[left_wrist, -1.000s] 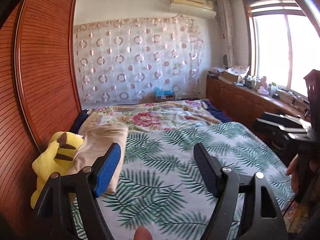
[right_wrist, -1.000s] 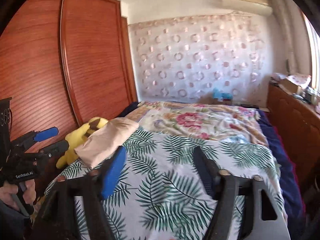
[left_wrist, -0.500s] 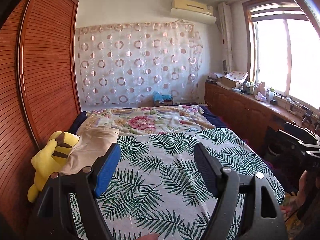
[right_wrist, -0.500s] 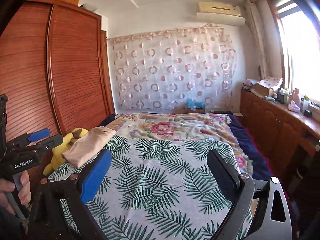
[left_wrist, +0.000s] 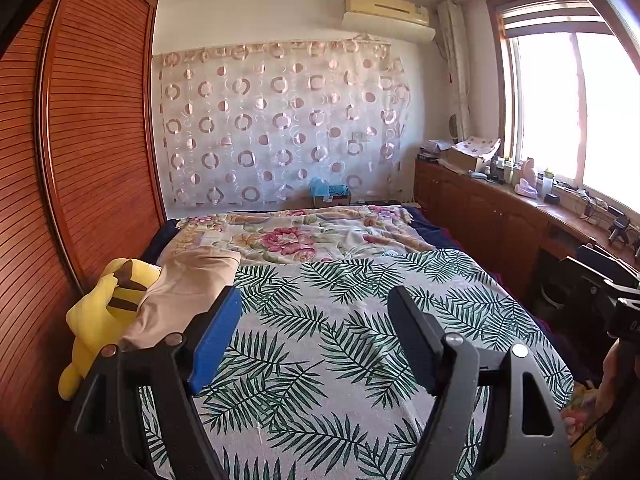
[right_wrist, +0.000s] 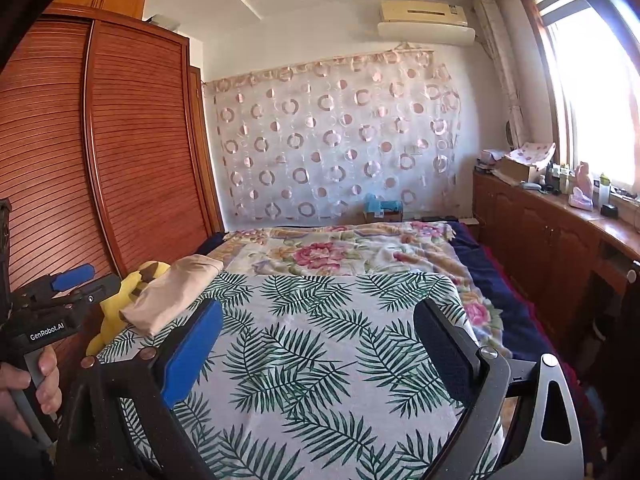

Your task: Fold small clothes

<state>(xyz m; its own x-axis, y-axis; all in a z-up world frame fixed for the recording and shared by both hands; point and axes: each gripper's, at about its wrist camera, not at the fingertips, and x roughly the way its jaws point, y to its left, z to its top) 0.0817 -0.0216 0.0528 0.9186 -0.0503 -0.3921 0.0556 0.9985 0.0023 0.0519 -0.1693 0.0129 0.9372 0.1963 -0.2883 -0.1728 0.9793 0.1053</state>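
Note:
A folded beige garment (left_wrist: 182, 296) lies at the bed's left edge, also in the right wrist view (right_wrist: 172, 294). My left gripper (left_wrist: 316, 340) is open and empty, held above the foot of the bed, right of and behind the garment. My right gripper (right_wrist: 320, 348) is open and empty above the palm-leaf sheet (right_wrist: 320, 344). The left gripper also shows at the left edge of the right wrist view (right_wrist: 60, 292), held in a hand.
A yellow plush toy (left_wrist: 100, 312) lies beside the garment against the wooden wardrobe (left_wrist: 80, 160). A floral blanket (left_wrist: 300, 236) covers the far half of the bed. A cluttered wooden counter (left_wrist: 520, 204) runs under the window on the right.
Both grippers have pulled back and risen from the bed, so more of the room and sheet shows. The right gripper's jaws stand wider apart than a second ago.

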